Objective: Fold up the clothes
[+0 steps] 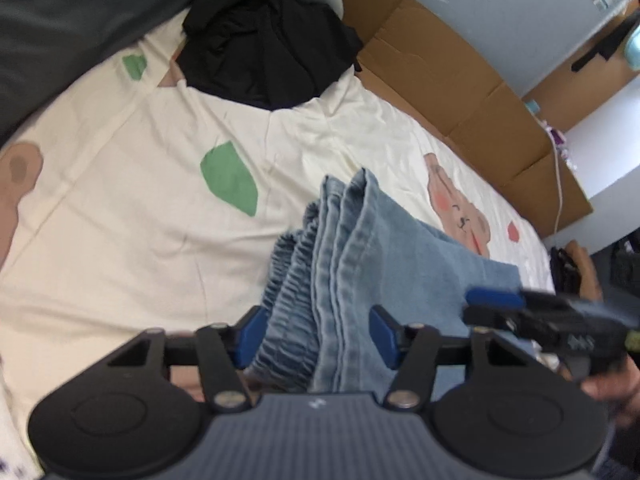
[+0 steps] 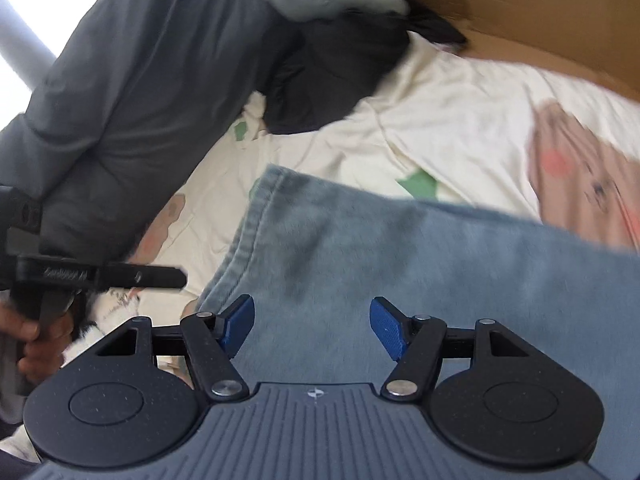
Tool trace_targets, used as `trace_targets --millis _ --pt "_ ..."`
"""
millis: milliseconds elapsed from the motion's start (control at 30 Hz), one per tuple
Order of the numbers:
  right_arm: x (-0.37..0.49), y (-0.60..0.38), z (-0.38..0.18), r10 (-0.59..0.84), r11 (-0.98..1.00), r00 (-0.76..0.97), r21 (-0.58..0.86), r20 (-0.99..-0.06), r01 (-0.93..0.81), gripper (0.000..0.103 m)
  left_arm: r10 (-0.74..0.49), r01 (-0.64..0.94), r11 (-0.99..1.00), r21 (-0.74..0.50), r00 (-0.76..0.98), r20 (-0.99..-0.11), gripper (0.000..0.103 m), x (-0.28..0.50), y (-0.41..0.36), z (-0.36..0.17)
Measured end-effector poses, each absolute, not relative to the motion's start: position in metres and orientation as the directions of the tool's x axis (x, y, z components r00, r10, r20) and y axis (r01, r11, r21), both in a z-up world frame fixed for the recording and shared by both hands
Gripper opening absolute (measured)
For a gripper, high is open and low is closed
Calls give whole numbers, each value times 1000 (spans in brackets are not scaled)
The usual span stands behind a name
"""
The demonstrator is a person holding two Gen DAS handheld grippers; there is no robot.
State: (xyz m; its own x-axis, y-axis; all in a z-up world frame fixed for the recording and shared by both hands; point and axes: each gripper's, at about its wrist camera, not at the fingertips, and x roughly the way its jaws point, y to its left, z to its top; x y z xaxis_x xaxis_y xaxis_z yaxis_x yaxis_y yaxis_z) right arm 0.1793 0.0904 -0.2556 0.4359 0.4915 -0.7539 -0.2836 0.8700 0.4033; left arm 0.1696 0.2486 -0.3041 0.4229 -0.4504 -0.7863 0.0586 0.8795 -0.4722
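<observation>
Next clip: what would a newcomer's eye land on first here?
The folded light-blue jeans, bunched between the blue fingers of the left hand-held gripper. Behind them, a black garment is heaped at the far end of the cream cartoon-print bedsheet, with brown cardboard along the bed's far side.

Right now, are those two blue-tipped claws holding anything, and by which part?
The left gripper has the folded jeans bunched between its fingers at the stacked hem and waistband edges. The right gripper is open over the denim, gripping nothing.
</observation>
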Motion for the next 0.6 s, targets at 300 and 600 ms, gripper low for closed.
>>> trace_targets --millis 300,600 --pt "218 102 -254 499 848 397 339 -770 -407 70 -480 -16 840 -543 444 -756 53 135 253 -314" --pt "249 110 -253 491 820 379 269 -785 -505 67 -533 -118 782 -612 385 -754 44 96 253 -346"
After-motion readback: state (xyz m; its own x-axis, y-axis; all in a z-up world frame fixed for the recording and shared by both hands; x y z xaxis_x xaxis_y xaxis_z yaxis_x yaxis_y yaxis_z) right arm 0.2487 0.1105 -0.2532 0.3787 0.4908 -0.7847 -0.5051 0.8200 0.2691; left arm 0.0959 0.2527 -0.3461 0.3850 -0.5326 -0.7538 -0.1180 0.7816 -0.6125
